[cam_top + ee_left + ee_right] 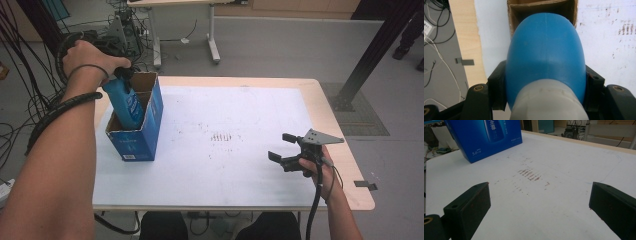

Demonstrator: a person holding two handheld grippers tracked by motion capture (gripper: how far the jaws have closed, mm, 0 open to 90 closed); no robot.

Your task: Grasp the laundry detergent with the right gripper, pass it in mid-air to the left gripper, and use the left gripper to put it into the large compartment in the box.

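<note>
A blue bottle (pixel 125 102) stands tilted with its lower end inside an open blue cardboard box (pixel 135 142) at the table's left. My left gripper (pixel 122 79) is shut on the bottle's upper part, just above the box's open top, with a hand over it. In the left gripper view the bottle (pixel 545 50) sits between both jaws of the left gripper (pixel 545 85), its pale cap (pixel 549 102) nearest the camera and the box's brown inside (pixel 515 12) beyond. My right gripper (pixel 281 146) rests low at the table's right, open with nothing between its jaws (pixel 540 200). The box (pixel 486 137) lies far ahead of it.
A white sheet (pixel 230 165) with reddish smudges (pixel 222 136) covers the wooden table (pixel 345 165). Cables (pixel 25 95) hang off the left side. Another table's legs (pixel 212 35) stand behind, a black post (pixel 370 55) at the far right.
</note>
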